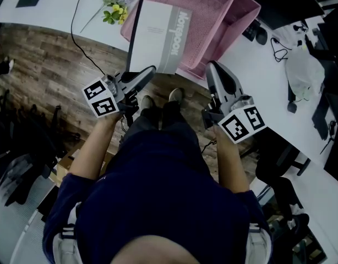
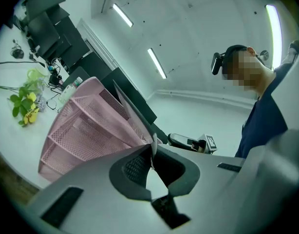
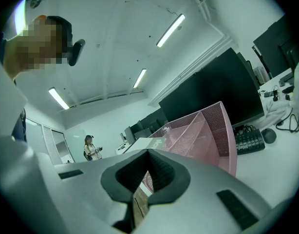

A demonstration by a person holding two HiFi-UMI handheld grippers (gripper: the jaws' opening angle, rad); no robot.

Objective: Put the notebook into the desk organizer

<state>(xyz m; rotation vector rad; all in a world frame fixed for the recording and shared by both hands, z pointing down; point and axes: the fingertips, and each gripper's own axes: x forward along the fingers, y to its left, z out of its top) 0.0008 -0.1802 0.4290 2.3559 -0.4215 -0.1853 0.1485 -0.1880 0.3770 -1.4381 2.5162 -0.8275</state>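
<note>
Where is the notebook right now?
The notebook is at the top middle of the head view, pinched by the left gripper, right at the pink desk organizer's near side.

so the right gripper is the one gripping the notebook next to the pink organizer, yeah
Not quite: the left gripper grips the notebook, not the right. The left gripper view shows its jaws pinched on the notebook's edge, next to the pink organizer. The right gripper is shut with nothing between its jaws.
</note>
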